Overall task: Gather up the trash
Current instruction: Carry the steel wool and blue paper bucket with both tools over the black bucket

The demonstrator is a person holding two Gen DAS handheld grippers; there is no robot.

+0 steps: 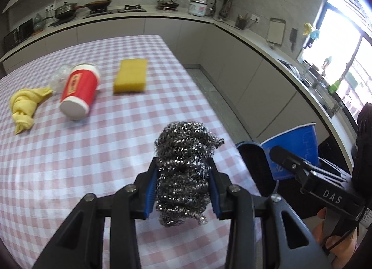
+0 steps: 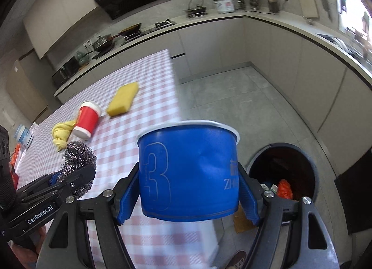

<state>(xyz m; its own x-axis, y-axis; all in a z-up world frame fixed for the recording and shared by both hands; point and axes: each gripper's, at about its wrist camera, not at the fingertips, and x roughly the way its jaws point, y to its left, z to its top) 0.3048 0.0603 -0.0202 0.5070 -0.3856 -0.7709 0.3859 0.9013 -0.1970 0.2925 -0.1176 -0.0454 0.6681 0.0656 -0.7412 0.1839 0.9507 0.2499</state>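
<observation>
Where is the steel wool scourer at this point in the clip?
The steel wool scourer is clamped between the left gripper's blue fingers, above the near right part of the checked table, left of the blue cup in the right gripper.

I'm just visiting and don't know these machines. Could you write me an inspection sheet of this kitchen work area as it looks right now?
Surface: table with pink-and-white checked cloth.
Job's things: round steel-wool scouring ball and blue paper bowl printed with a 3, both held off the table; round black trash bin on the floor, open, with rubbish inside.
Clutter: red paper cup lying on its side, yellow rectangular sponge, knotted yellow cloth, clear crumpled plastic behind the cup.
Grippers: left gripper shut on the scouring ball; right gripper shut on the bowl.
Cables: nothing seen.
Surroundings: kitchen counter with pans and rice cooker; bright window; grey tiled floor.
</observation>
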